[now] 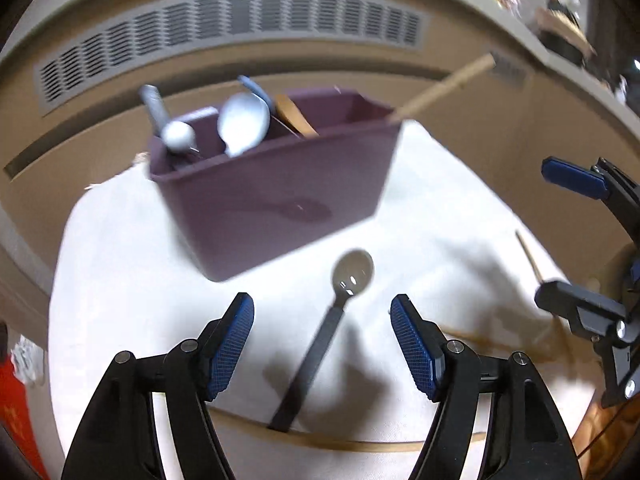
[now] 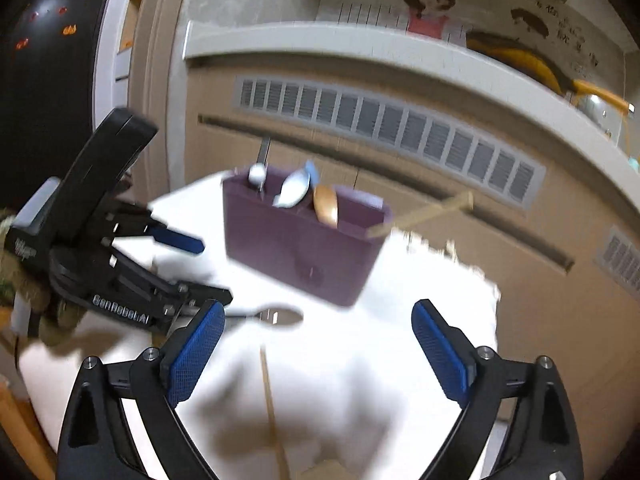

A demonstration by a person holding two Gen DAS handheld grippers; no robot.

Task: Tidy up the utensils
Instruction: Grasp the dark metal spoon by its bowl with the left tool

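The surface (image 1: 120,280) is covered with a white cloth and stands in front of a beige wall unit with a long vent grille (image 1: 240,20).

A purple bin (image 1: 272,184) with inner compartments stands on the cloth toward the far side. Its left compartment holds a grey-handled ladle (image 1: 172,128). The next compartment holds a pale blue spoon (image 1: 243,122), bowl upward. A wooden spoon (image 1: 294,114) leans against the divider beside it. A wooden stick (image 1: 444,88) juts out of the right end of the bin, tilted to the right.

The left gripper (image 1: 322,344) is low over the cloth with its jaws wide apart and nothing between the pads. A dark spoon (image 1: 324,332) lies flat on the cloth between the two fingers, touching neither, its bowl pointing toward the bin and lying just short of the bin's front wall.

The right gripper (image 2: 318,354) is also over the cloth, jaws wide apart and empty. A thin wooden chopstick (image 2: 272,404) lies on the cloth between its fingers, running away from the camera. In the left wrist view this gripper appears at the right edge.

Both views are blurred; the contents of the bin's right compartment cannot be made out.
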